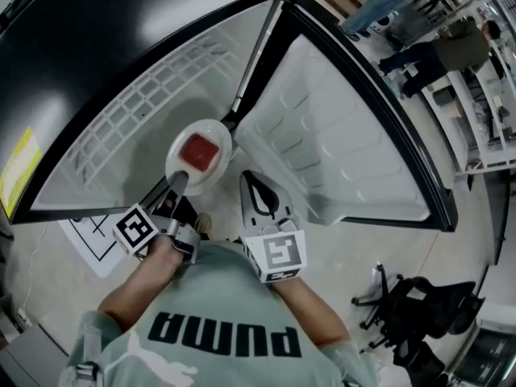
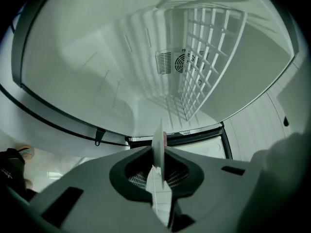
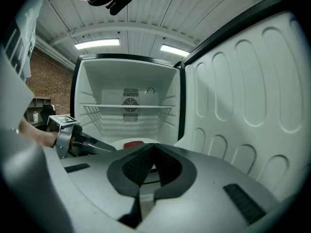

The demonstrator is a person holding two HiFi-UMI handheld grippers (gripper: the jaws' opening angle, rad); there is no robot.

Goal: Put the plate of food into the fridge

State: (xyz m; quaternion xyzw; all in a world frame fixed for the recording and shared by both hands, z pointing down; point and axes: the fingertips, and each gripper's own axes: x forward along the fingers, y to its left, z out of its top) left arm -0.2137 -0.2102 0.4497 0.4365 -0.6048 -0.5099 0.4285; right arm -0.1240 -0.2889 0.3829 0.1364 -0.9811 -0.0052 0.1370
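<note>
Plate [image 1: 219,166] with a red block of food [image 1: 198,150] on it hangs in the air at the mouth of the open fridge [image 1: 105,164], carried by nothing but the left tool [image 1: 178,182]. That tool's jaws are nearly together and pinch the plate's near rim, which shows edge-on between them in the left gripper view. The plate sits below the white wire shelf [image 1: 145,103] and close to the hinge side, where the open door [image 1: 339,151] meets the cabinet. The right tool [image 1: 250,180] is just beside the plate, on the door side, apart from it; its jaws meet at the tips with nothing between them. Both tools point into the fridge.
</note>
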